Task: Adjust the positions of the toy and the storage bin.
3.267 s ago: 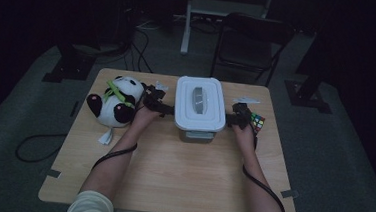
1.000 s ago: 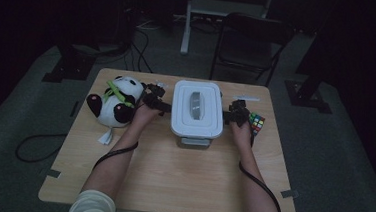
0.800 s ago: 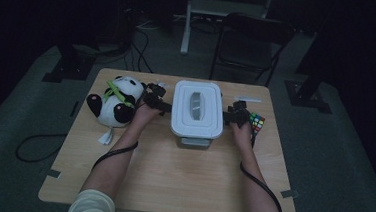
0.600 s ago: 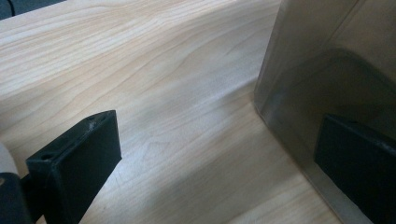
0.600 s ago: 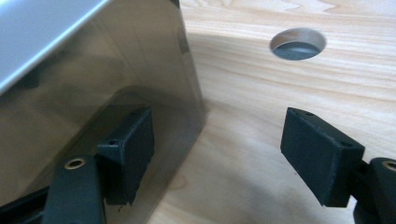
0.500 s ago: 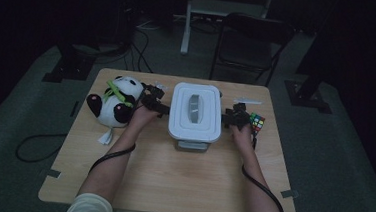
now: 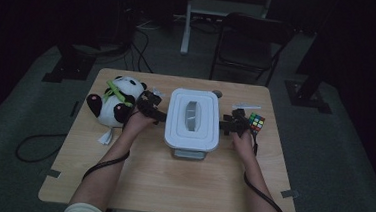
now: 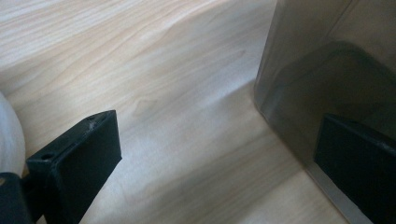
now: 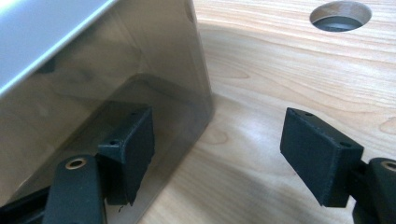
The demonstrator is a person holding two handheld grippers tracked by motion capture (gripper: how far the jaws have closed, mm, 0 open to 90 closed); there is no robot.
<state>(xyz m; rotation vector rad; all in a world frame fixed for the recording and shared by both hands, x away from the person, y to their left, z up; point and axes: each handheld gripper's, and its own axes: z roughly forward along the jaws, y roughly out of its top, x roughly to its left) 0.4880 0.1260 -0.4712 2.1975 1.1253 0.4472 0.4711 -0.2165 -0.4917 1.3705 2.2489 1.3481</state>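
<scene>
box [image 7: 193,117] mid-table, wood bare toward the near edge [image 7: 169,205]; panda [image 7: 113,101] left, cube [image 7: 256,123] right.
left gripper [image 7: 161,116] and right gripper [image 7: 223,126] flank the box, each gaping, one jaw against its clear wall, nothing clamped.

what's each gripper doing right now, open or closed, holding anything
Left gripper: open, one jaw against the side of the storage box, gripping nothing.
Right gripper: open, one jaw against the box's other side, gripping nothing.
</scene>
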